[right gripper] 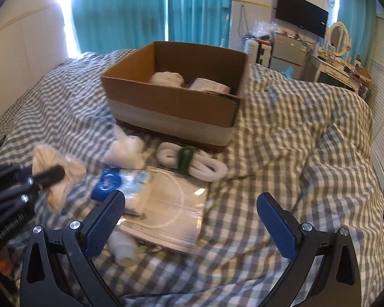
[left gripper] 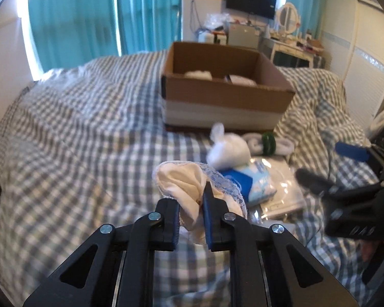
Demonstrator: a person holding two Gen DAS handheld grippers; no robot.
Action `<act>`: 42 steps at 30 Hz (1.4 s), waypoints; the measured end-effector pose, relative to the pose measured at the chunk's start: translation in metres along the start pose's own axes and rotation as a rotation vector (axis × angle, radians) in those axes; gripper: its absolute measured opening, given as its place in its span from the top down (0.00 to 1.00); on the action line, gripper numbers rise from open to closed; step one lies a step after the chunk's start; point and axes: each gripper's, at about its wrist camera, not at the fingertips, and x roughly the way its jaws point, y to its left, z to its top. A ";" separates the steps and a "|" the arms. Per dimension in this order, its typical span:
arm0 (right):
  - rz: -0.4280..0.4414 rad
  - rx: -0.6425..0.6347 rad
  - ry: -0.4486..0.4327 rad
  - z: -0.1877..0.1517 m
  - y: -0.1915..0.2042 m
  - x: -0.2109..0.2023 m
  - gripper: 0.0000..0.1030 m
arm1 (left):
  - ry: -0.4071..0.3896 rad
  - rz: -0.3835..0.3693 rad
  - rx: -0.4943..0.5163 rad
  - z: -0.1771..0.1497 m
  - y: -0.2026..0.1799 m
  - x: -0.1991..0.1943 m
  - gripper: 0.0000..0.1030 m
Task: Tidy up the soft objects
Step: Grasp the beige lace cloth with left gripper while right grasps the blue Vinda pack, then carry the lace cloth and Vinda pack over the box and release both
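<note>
- The left gripper (left gripper: 192,220) pinches a cream cloth (left gripper: 184,186) between its pads, just above the checked bed (left gripper: 89,133).
- The right gripper (right gripper: 192,220) gapes wide, empty, over a clear bag (right gripper: 171,204).
- Beyond lie a tissue pack (right gripper: 120,179), a white rope (right gripper: 199,163), perhaps a plush toy (left gripper: 229,151), and the box (right gripper: 171,107).

left tongs (left gripper: 192,204): clamped on cloth, angled down | right tongs (right gripper: 192,220): spread wide, empty

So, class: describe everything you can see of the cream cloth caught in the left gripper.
The cream cloth is soft, thin fabric, bunched and crumpled, with a white lace-like trim along one edge. The left gripper is shut on its lower part, blue pads pressing both sides. It sits above the checked bedspread, beside the blue packet.
</note>
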 end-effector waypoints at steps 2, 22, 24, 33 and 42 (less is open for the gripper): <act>0.001 -0.041 0.006 0.005 0.012 0.002 0.00 | -0.016 0.003 0.018 0.008 0.006 -0.007 0.86; 0.057 -0.116 0.154 -0.004 0.080 0.073 0.16 | 0.072 0.054 -0.028 0.003 0.047 0.023 0.86; 0.050 -0.134 0.156 -0.005 0.083 0.074 0.21 | 0.073 0.055 -0.032 0.003 0.047 0.023 0.86; 0.056 -0.095 0.097 -0.005 0.068 0.043 0.25 | 0.059 0.065 -0.034 -0.002 0.046 0.017 0.86; 0.071 -0.035 0.020 -0.007 0.044 -0.008 0.25 | 0.023 0.099 0.028 0.003 0.023 -0.003 0.86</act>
